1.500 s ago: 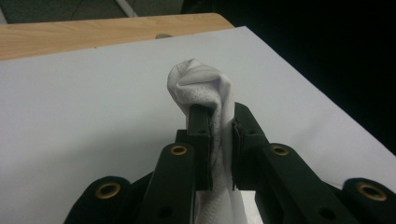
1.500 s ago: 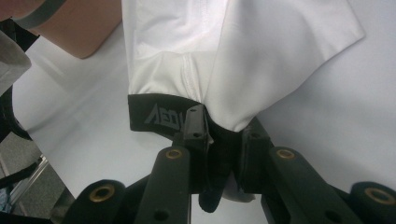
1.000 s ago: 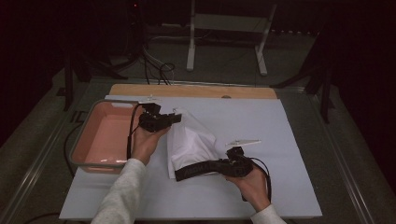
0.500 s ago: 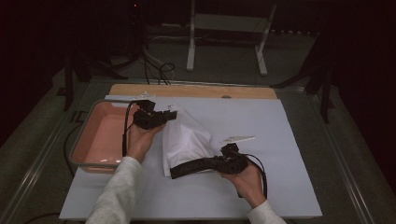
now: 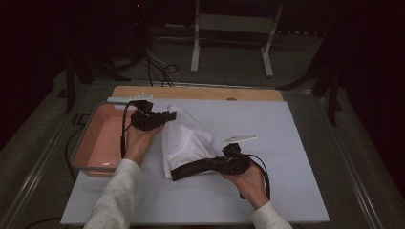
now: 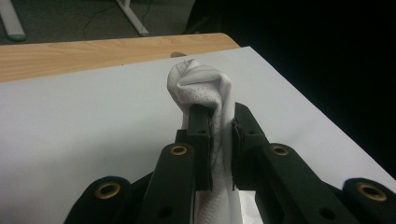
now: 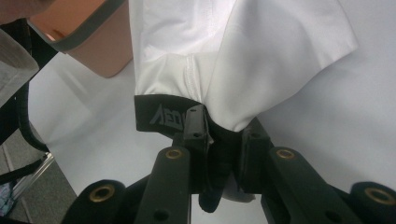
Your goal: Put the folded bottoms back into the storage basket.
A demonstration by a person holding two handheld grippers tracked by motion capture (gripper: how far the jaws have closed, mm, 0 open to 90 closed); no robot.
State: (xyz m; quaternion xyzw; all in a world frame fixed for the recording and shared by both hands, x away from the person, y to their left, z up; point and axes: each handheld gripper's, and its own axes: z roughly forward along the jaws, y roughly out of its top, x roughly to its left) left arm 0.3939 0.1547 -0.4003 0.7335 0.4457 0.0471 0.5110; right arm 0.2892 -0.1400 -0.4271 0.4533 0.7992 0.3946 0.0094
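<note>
the left gripper [image 5: 168, 115] clamps the white garment [image 5: 187, 140] at its 11 o'clock corner; the right gripper [image 5: 179, 172] clamps its black waistband [image 7: 161, 115] at 6 o'clock, mid-table [image 5: 296, 143].

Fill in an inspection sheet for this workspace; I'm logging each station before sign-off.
Surface: white sheet over a wooden tabletop.
Job's things: white garment with a black waistband, held up between both grippers.
Clutter: pink bin at the left edge.
Grippers: left gripper shut on the white fabric; right gripper shut on the waistband.
Cables: loose coils on the floor behind.
Surroundings: dark room, white stand legs beyond the table.
</note>
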